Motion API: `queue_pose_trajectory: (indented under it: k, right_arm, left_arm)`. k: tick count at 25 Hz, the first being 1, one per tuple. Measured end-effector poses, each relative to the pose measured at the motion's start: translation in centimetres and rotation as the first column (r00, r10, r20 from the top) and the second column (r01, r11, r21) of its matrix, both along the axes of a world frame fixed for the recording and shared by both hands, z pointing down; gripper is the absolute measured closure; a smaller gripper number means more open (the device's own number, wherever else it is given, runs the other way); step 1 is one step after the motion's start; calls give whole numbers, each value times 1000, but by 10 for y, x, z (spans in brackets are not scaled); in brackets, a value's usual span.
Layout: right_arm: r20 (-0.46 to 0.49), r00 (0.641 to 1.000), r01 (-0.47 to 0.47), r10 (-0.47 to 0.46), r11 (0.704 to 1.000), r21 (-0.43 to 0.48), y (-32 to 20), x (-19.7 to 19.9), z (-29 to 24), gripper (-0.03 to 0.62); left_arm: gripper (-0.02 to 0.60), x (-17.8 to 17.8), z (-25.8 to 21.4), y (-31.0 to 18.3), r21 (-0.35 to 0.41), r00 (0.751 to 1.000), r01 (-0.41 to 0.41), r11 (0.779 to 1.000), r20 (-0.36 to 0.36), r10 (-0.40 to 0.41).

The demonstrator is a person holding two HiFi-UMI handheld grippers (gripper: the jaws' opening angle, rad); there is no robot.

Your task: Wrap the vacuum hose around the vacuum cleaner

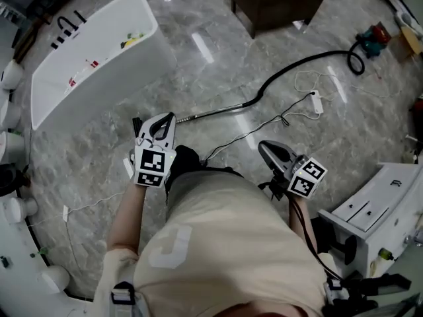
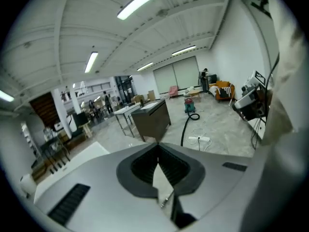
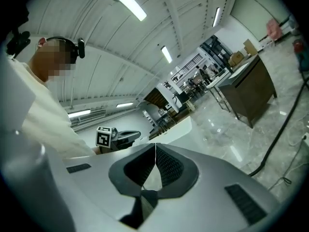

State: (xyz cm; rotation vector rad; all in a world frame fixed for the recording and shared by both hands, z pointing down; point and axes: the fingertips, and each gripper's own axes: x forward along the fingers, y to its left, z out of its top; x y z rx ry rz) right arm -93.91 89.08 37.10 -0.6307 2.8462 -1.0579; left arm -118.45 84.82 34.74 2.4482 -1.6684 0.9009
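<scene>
Black vacuum hose (image 1: 291, 67) lies uncoiled, trailing from vacuum cleaner (image 1: 374, 38).

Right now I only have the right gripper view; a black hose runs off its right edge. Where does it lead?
Observer: In the head view the hose curves across the floor to the vacuum cleaner at the far right.
Operator: And its other end?
Observer: It joins a metal wand lying on the floor, near end close to the left gripper.
Operator: Is that gripper holding anything?
Observer: No, the left gripper view shows its tongs shut on nothing.
</scene>
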Motion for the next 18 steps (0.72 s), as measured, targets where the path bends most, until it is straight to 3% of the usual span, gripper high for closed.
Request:
queue_pose_trajectory:
  k: [3, 6, 11, 15, 18]
  right_arm:
    - [37, 999, -33, 35, 998, -50, -8, 4, 8, 589]
    - [73, 997, -13, 20, 996, -87, -20, -19, 13, 589]
    - [38, 999, 35, -32, 996, -82, -38, -55, 13, 589]
    - [25, 999, -29, 34, 985, -168, -70, -60, 29, 589]
    - [-8, 993, -117, 119, 960, -254, -109, -64, 45, 589]
  left_arm:
    - [575, 26, -13, -22, 94, 996, -72, 993, 57, 66]
    - [575, 30, -5, -33, 108, 991, -116, 987, 81, 108]
    - [575, 19, 50, -51, -8, 989, -146, 989, 24, 146]
    - [575, 13, 101, -96, -71, 977, -205, 976, 43, 208]
    - [575, 1, 149, -138, -152, 961, -264, 953, 43, 273]
